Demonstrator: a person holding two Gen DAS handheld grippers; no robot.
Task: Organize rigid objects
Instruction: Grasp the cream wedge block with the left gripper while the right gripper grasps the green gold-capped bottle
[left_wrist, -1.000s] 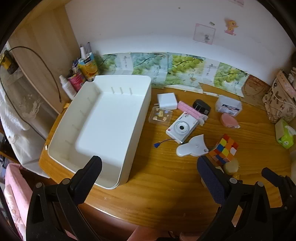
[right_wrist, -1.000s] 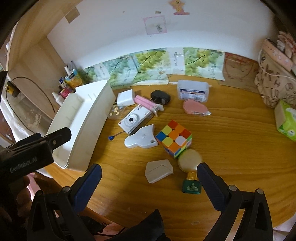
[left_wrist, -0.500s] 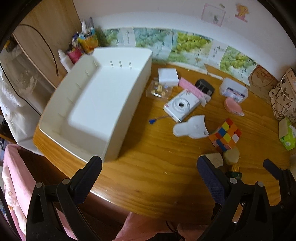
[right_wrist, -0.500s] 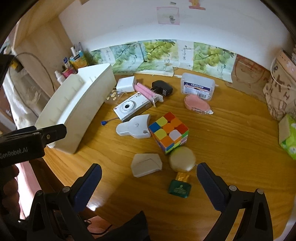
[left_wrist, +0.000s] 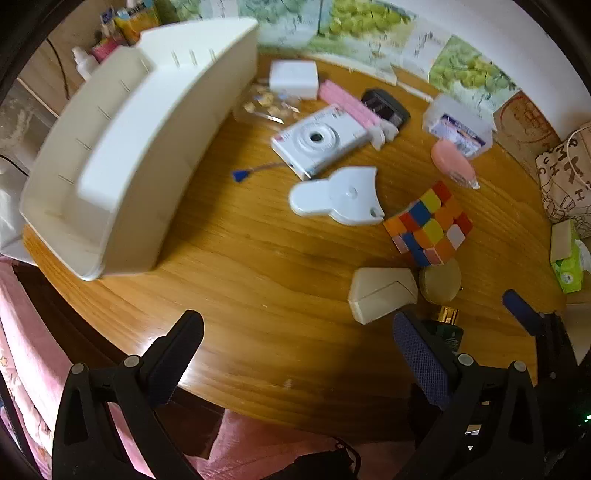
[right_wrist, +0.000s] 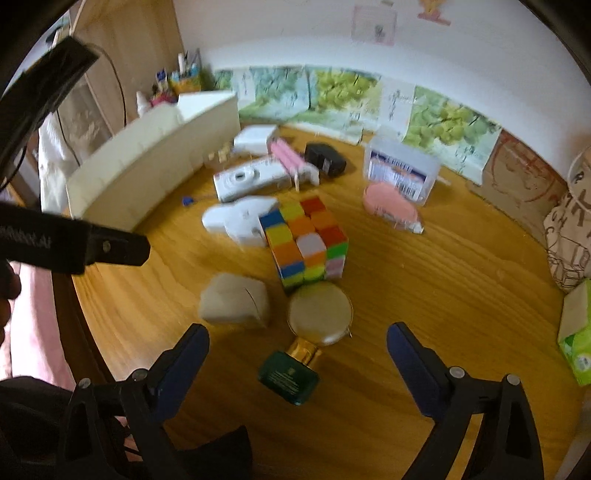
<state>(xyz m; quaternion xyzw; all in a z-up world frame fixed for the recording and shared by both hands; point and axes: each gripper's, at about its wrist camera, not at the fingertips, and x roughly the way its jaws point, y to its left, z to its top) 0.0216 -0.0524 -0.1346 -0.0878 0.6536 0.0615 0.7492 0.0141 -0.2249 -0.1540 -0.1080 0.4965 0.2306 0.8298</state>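
Black grippers: the left gripper (left_wrist: 295, 343) hangs over the near edge of the wooden table (left_wrist: 258, 295), jaws spread wide, nothing between them; the right gripper (right_wrist: 297, 349) is likewise spread wide and holds nothing.
Right gripper target zone: a dark green bottle (right_wrist: 290, 376) with a gold neck lies on its side on the table between the right gripper's two fingers, touching neither.
Just beyond the bottle: a round beige compact (right_wrist: 319, 314) touches the bottle's neck; a beige angular case (right_wrist: 234, 304) lies just left of it.
Middle of table: a colour cube (right_wrist: 304, 242) stands right behind the compact; a white flat gadget (right_wrist: 238, 219) sits against the cube's left side.
Further back: a white camera (left_wrist: 319, 142) lies lens-up with a blue-tipped cord (left_wrist: 255, 171) trailing toward the bin; a pink oval item (left_wrist: 452, 164) lies to the right of the cube.
Far row: a pink bar (left_wrist: 349, 101), a black adapter (left_wrist: 386, 109), a white charger block (left_wrist: 293, 77) and a clear plastic box (left_wrist: 458, 127) sit near the wall.
Bin: a large white bin (left_wrist: 122, 147) stands on the table's left side, well apart from both grippers; what shows of its inside holds nothing.
Right edge: a green tissue pack (left_wrist: 567, 258) and a printed bag (left_wrist: 565, 181).
Sharpness: both views are blurred.
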